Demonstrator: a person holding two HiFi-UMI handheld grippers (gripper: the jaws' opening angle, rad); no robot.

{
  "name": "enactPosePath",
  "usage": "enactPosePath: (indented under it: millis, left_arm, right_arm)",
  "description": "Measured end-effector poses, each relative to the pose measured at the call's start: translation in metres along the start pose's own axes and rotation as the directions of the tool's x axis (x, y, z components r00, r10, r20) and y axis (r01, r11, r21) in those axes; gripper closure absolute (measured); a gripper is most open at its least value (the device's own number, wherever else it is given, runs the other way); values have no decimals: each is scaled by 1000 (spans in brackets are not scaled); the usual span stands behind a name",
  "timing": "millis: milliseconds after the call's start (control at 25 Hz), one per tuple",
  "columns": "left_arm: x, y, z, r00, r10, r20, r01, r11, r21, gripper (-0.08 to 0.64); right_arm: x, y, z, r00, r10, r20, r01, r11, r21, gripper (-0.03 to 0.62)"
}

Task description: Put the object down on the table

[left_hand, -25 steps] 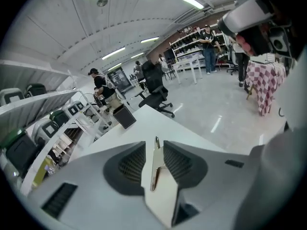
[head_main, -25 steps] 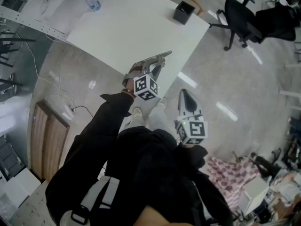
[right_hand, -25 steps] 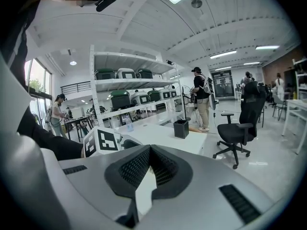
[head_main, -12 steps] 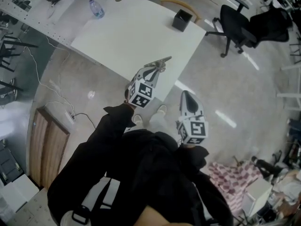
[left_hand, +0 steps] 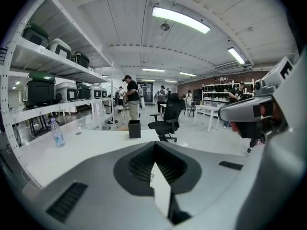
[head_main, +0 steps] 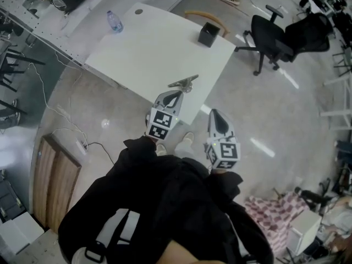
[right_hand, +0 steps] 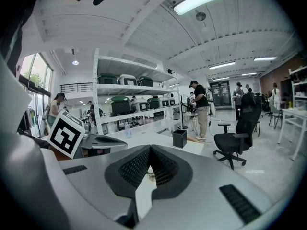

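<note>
As the left gripper (head_main: 177, 92), jaws just closed, and the right gripper (head_main: 213, 113) are both pinched together on nothing, the metal object (head_main: 184, 82) seems light, stiff and slippery: pinch it midway.

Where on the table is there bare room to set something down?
Most of the table is bare: the whole middle, from the bottle at its far left corner to the black box at its far right edge. Those two ends are the only taken spots. The office chair crowds the floor beyond the box.
</note>
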State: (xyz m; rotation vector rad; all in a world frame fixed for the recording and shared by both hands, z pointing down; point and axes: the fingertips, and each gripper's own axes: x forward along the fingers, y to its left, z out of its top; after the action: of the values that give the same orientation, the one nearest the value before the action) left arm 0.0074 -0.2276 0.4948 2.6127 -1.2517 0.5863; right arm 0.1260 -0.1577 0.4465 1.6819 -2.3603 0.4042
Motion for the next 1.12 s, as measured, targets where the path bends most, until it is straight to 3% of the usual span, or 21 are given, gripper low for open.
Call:
enactPosePath:
  millis: [760,1120]
  left_arm:
    - [-51,-13,24,991,4,137,-1,1000,-20,558]
    - [-54,-18,22,989,-4,149,7,1000,-23,558]
  right_arm:
    - [-3,8,18,999,-5,53,6,1000,-7,591]
    - [-6,5,15,999,-14,49,15,1000,-15,591]
